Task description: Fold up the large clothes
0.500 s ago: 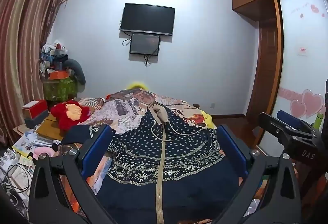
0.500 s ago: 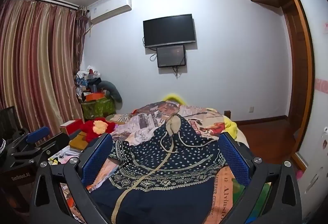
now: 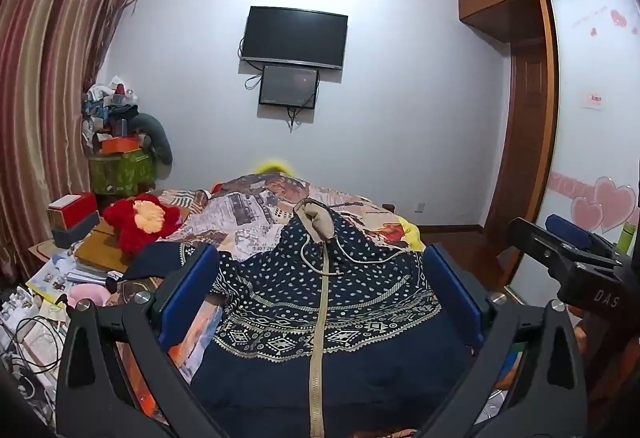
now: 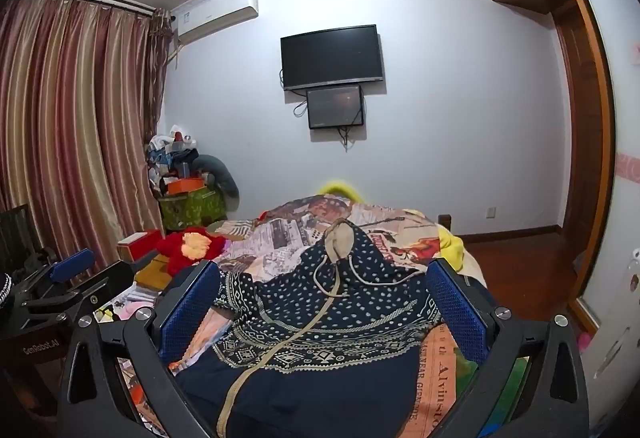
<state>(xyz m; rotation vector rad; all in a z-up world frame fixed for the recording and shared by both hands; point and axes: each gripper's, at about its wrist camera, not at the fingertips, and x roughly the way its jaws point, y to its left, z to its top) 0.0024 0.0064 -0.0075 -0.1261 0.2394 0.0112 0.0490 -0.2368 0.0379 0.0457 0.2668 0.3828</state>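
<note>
Hooded navy garment (image 3: pixel 320 302) lies spread across the lower centre of both views on the patterned bedspread (image 3: pixel 248 209), zipper up, hood toward the far wall. Left gripper (image 3: pixel 320 302) and right gripper (image 4: pixel 320 310) both hover above it with jaws wide and holding nothing; bare bedspread shows beyond the hood.

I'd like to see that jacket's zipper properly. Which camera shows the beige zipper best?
The left wrist view: the beige zipper runs straight down the middle of the navy patterned jacket, from hood to bottom edge. In the right wrist view the zipper slants off left, smaller and at an angle.
</note>
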